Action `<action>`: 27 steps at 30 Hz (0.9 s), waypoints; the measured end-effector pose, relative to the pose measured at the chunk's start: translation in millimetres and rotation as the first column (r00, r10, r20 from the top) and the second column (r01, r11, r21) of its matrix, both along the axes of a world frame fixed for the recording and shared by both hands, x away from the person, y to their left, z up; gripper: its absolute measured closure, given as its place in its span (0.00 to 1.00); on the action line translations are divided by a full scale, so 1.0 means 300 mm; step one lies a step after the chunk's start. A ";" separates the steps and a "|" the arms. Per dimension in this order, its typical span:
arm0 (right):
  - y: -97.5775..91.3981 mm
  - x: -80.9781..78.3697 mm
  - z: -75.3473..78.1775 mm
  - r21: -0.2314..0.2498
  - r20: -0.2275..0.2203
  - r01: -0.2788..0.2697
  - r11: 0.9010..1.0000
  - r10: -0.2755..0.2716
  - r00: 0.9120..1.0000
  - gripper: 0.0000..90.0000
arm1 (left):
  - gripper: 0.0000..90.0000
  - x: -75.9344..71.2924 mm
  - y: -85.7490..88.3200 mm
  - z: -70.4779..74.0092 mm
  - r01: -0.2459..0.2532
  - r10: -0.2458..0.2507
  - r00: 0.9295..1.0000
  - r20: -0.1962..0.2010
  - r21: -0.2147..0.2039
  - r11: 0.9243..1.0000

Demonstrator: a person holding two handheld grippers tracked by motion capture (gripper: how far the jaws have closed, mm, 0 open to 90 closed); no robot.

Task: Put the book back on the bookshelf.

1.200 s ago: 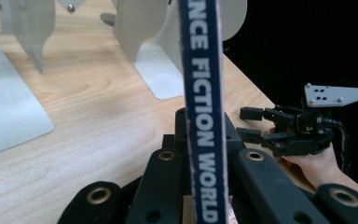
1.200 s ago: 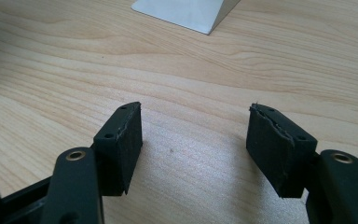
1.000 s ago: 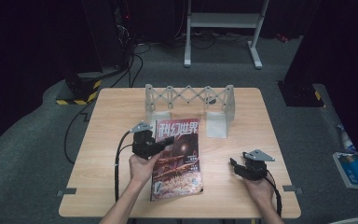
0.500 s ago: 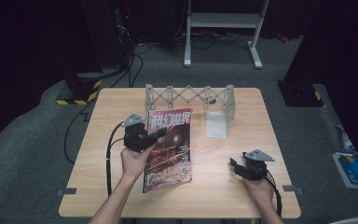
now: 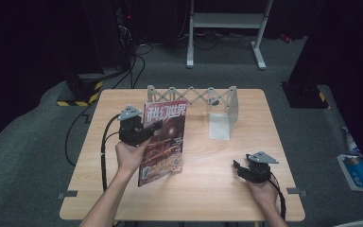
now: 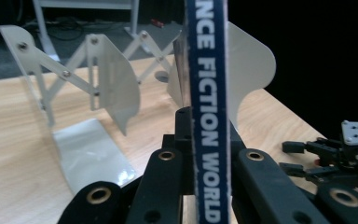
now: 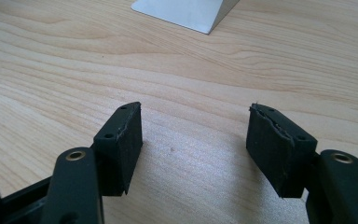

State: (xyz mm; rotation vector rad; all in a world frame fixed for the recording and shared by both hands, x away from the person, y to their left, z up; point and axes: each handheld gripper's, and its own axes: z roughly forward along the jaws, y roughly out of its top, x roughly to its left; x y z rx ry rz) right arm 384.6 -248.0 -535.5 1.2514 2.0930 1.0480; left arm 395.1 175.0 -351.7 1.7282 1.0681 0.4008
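Note:
A magazine [image 5: 166, 142] with a red-brown cover stands almost upright over the left middle of the wooden table [image 5: 208, 189], its lower edge near the tabletop. My left gripper [image 5: 154, 126] is shut on its left edge; in the left gripper view the blue spine [image 6: 208, 93] with white lettering runs up between the black jaws of that gripper [image 6: 208, 140]. An accordion-style metal rack [image 5: 194, 97] stands along the table's far edge. My right gripper [image 5: 238, 166] rests low at the right front, open, with bare wood between its pads [image 7: 196, 140].
A metal bookend plate [image 5: 220, 125] sits at the rack's right end, its base [image 7: 186, 11] just ahead of the right gripper. The right gripper [image 6: 326, 154] lies beyond the magazine. Cables [image 5: 104, 151] trail off the table's left side. A blue book [image 5: 359, 172] lies on the floor.
The left hand has raised the magazine from lying on the table to nearly upright and shifted it left and toward the rack. The right gripper has stayed put.

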 end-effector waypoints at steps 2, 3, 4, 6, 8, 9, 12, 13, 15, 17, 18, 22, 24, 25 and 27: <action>0.000 0.000 0.000 0.000 0.000 0.000 1.000 0.000 1.000 0.40 | 0.93 0.005 0.006 0.010 -0.009 0.009 1.000 0.003 0.006 1.000; 0.000 0.000 0.000 0.000 0.000 0.000 1.000 0.000 1.000 0.40 | 0.93 0.008 0.009 0.016 -0.013 0.013 1.000 0.004 0.014 1.000; 0.000 0.000 0.000 -0.001 0.002 -0.001 1.000 0.001 1.000 0.40 | 0.93 0.011 0.011 0.020 -0.015 0.015 1.000 0.004 0.016 1.000; 0.000 0.000 0.000 0.000 0.000 0.000 1.000 0.000 1.000 0.40 | 0.93 0.018 0.014 0.029 -0.022 0.022 1.000 0.003 0.032 0.999; 0.000 0.000 0.000 0.000 0.000 0.000 1.000 0.000 1.000 0.40 | 0.93 0.026 0.016 0.038 -0.027 0.027 1.000 0.002 0.048 0.998; 0.000 0.000 0.000 0.000 0.000 0.000 1.000 0.000 1.000 0.40 | 0.93 0.029 0.017 0.043 -0.031 0.031 1.000 0.003 0.057 0.998; 0.000 0.000 0.000 0.000 0.000 0.000 1.000 0.000 1.000 0.40 | 0.93 0.040 0.021 0.059 -0.040 0.040 0.999 0.005 0.081 0.996; 0.000 0.000 0.000 0.000 0.000 0.000 1.000 0.000 1.000 0.40 | 0.93 0.045 0.024 0.066 -0.045 0.044 0.999 0.009 0.091 0.995; 0.000 0.000 0.000 0.000 0.000 0.000 1.000 0.000 1.000 0.40 | 0.93 0.052 0.029 0.076 -0.053 0.052 0.999 0.013 0.096 0.994; 0.000 0.000 0.000 0.000 0.000 0.000 1.000 0.000 1.000 0.40 | 0.93 0.060 0.034 0.086 -0.064 0.063 0.998 0.017 0.100 0.993; 0.000 0.000 0.000 0.000 0.000 0.000 1.000 0.000 1.000 0.40 | 0.93 0.064 0.036 0.091 -0.071 0.069 0.997 0.021 0.099 0.993; 0.000 0.000 0.000 0.001 0.000 0.000 1.000 0.000 1.000 0.40 | 0.93 0.084 0.039 0.100 -0.102 0.098 0.994 0.042 0.101 0.990; 0.000 0.000 0.000 0.000 0.001 0.000 1.000 0.000 1.000 0.40 | 0.93 0.098 0.042 0.101 -0.116 0.111 0.993 0.051 0.104 0.988; 0.000 0.000 0.000 0.000 0.001 0.000 1.000 0.000 1.000 0.40 | 0.93 0.107 0.043 0.100 -0.126 0.121 0.991 0.055 0.101 0.987; 0.000 0.000 0.000 0.000 0.001 -0.001 1.000 0.001 1.000 0.40 | 0.93 0.123 0.046 0.099 -0.142 0.137 0.989 0.064 0.096 0.985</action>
